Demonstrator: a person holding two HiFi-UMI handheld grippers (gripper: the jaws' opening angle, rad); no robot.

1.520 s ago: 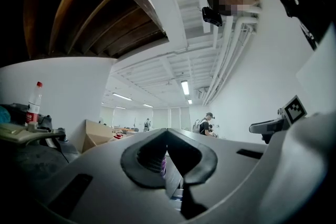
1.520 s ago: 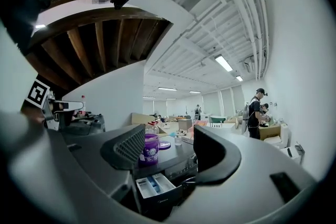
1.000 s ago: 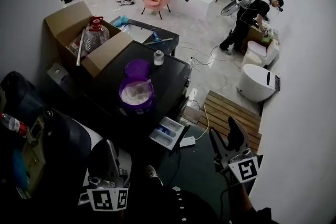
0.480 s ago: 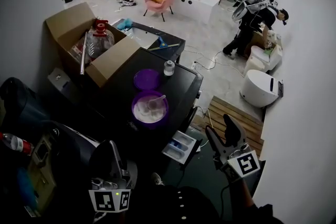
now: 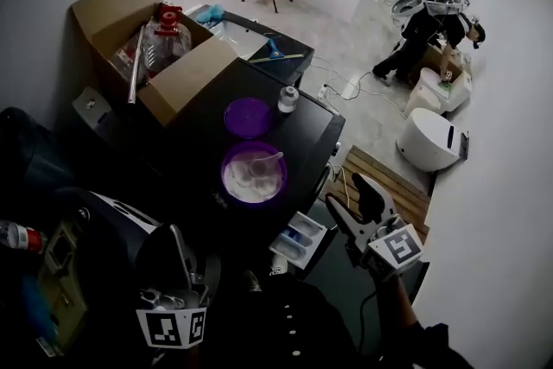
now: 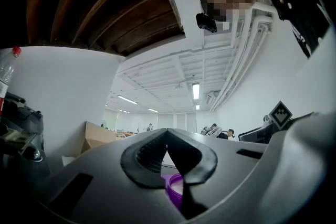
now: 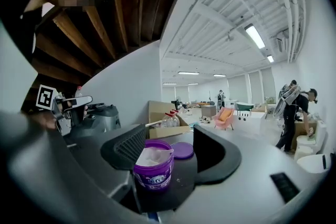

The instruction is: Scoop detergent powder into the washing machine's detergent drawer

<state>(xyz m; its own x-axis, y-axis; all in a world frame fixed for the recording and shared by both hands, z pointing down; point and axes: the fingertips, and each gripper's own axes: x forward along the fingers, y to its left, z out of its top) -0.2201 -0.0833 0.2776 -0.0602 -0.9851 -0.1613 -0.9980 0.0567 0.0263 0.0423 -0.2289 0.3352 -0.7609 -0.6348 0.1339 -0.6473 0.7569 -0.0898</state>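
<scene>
Left gripper (image 5: 177, 238) lower left, upright, jaws together, right gripper (image 5: 350, 196) lower right, tilted left, jaws apart, nothing held, one purple tub (image 5: 224, 174), one lid (image 5: 248, 117), one drawer (image 5: 298, 238)

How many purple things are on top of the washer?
2: the open tub near the front edge, and the lid lying flat just behind it. None looks hidden.

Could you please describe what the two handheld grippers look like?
The left gripper and right gripper are grey two-jaw tools with black ribbed pads. Each carries a white cube printed with black square markers, near the hand. The person's right arm is in a dark sleeve.
</scene>
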